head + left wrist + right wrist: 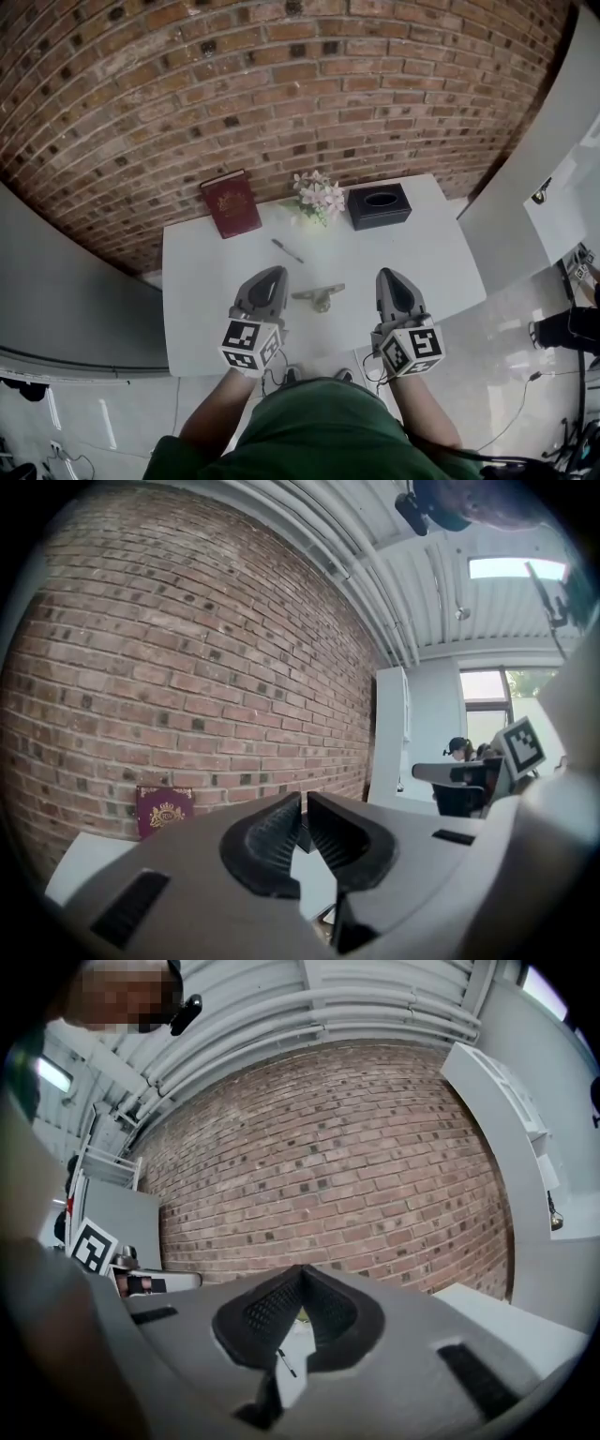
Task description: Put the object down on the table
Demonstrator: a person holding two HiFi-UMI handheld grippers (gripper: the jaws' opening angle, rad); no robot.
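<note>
Your left gripper [273, 275] is shut tight with nothing in it. Your right gripper [388, 276] is shut and empty too. The small tan object [319, 296] lies on the white table [206, 309], between the two grippers and touching neither, so the job looks done. You hold both near your edge, likely because nothing is left to carry. Farther back are a pen [287, 250], flowers [318, 197], a black tissue box [379, 206] and a red book [231, 203] by the brick wall [281, 84].

Open table [192, 281] left and right; book [231, 203], flowers [319, 196], box [379, 206] along far edge; pen [287, 250], metal piece [319, 297] mid-table.
</note>
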